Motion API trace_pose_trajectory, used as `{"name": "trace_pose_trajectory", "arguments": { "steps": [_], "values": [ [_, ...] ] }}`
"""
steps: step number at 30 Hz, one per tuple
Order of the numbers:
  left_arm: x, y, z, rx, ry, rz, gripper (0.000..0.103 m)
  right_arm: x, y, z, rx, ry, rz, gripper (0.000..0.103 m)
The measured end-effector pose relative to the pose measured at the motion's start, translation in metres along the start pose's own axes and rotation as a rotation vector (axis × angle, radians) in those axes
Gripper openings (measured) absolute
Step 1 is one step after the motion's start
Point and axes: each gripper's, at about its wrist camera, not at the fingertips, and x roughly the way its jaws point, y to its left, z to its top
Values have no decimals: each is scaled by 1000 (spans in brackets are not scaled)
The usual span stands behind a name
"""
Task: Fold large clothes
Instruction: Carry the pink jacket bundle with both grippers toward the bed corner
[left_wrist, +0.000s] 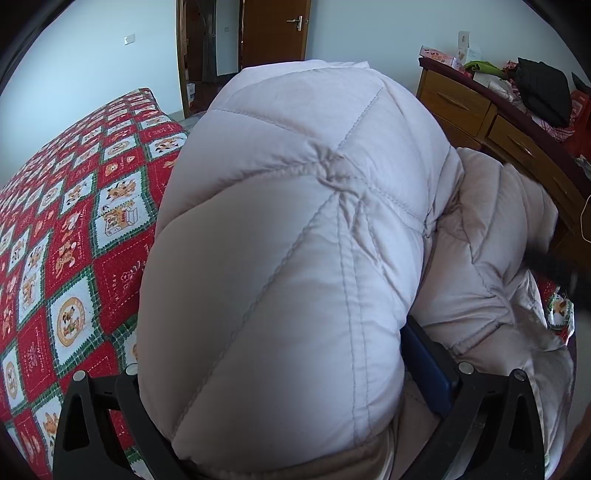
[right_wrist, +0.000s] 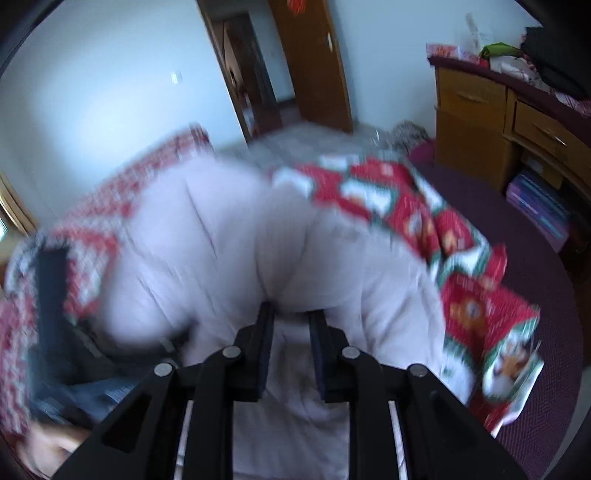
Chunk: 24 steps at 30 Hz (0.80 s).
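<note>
Folding looks half done: the puffy coat (left_wrist: 280, 229) is bunched high on the bed (left_wrist: 66, 206). Left gripper (left_wrist: 291, 373) squeezes a fat fold. Right gripper (right_wrist: 291, 325), blurry, seems to pinch the hem.

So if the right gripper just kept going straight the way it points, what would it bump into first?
Most likely the puffy pale jacket: the right gripper already has a fold of it between its jaws, and the padding bulges right ahead. The picture is blurred, so depth is uncertain.
</note>
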Motion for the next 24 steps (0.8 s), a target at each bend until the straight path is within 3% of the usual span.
{"name": "trace_pose_trajectory", "arguments": {
  "steps": [4, 7, 9, 14, 18, 24],
  "values": [
    [2, 5, 8, -22, 41, -26, 103, 60, -5, 5, 4, 120, -41, 22],
    [6, 14, 29, -60, 137, -68, 102, 79, -6, -4, 0, 113, -50, 20],
    [3, 13, 42, -54, 157, -67, 102, 83, -13, -7, 40, 108, -20, 19],
    [4, 10, 64, -43, 140, -67, 102, 85, -26, -13, 104, 71, 39, 19],
    [6, 5, 59, 1, 65, -19, 103, 88, -21, -10, 73, 53, 4, 19],
    [14, 13, 43, 3, -17, -10, 103, 87, -3, -13, 24, 43, -62, 19]
  ]
}}
